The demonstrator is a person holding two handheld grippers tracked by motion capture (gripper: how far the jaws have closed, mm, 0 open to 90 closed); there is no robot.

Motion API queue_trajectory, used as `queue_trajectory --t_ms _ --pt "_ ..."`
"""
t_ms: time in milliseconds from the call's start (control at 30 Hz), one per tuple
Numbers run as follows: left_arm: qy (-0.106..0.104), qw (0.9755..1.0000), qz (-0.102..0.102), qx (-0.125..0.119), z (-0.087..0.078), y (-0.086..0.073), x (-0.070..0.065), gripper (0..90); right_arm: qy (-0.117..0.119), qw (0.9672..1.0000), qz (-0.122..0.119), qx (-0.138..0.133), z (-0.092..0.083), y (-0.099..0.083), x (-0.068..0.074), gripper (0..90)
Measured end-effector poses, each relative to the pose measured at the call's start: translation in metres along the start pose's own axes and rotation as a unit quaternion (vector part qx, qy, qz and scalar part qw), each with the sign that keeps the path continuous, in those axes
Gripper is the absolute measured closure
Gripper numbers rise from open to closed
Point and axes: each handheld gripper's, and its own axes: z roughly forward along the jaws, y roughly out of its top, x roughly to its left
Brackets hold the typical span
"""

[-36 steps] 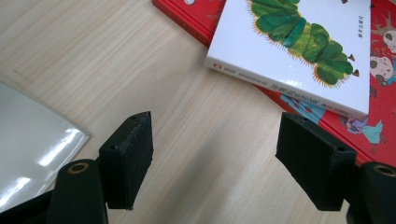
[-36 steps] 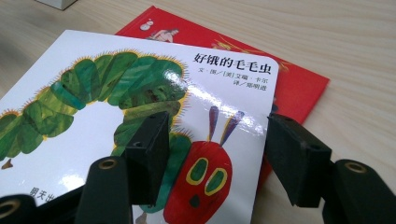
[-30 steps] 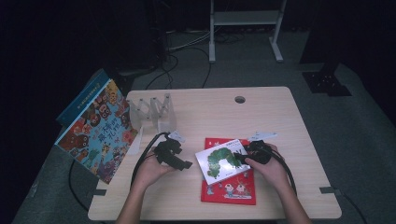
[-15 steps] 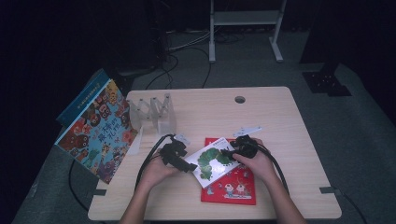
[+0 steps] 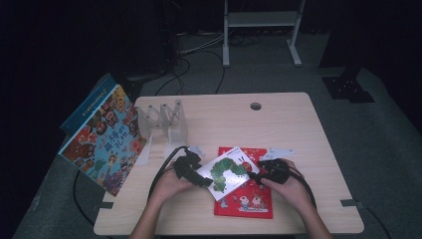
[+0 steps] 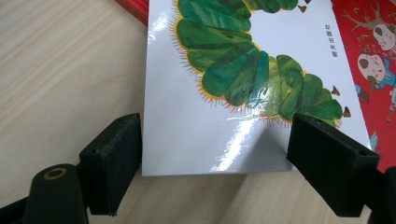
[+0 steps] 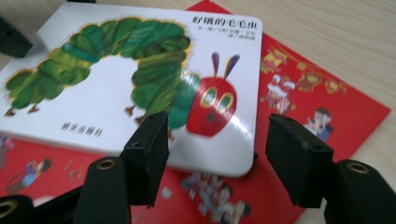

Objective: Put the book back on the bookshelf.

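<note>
A white board book with a green caterpillar point(image 5: 229, 172) lies tilted, its right part on a red picture book point(image 5: 246, 201) and its left end on the table. My left gripper point(image 5: 201, 179) is at the white book's left end. It stands open, and the book's short edge point(image 6: 210, 154) lies between its jaws without touching the pads. My right gripper point(image 5: 256, 175) is at the book's right end. Its jaws stand apart over the caterpillar's red head point(image 7: 210, 105); the left pad point(image 7: 149, 149) overlaps the cover, and the right pad point(image 7: 294, 158) is beyond the book's edge.
A large colourful book point(image 5: 102, 144) leans off the table's left edge. A clear folding stand point(image 5: 164, 119) sits at the back left, and a white paper slip point(image 5: 278, 152) lies behind the red book. A cable hole point(image 5: 256, 106) marks the far middle.
The white caterpillar book has slid left across the red book and turned a little. My right gripper went left with it. The left gripper has hardly moved.
</note>
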Motion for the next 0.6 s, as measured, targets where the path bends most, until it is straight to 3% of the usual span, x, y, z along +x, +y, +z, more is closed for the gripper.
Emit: queue_trajectory --t_ms 200,400,600 --pt "-0.001 1.0000 -0.002 0.004 0.000 -0.001 -0.004 17.4 -0.015 0.9997 -0.019 0.011 -0.006 -0.013 0.016 38.1" --pt "-0.006 0.9999 -0.012 0.001 0.001 -0.003 -0.006 17.3 0.008 0.9995 -0.029 0.007 -0.004 -0.019 0.034 36.2" --pt "-0.014 0.9997 -0.019 0.003 0.001 -0.005 -0.004 15.5 -0.003 0.9993 -0.037 0.001 0.006 -0.013 0.036 33.3"
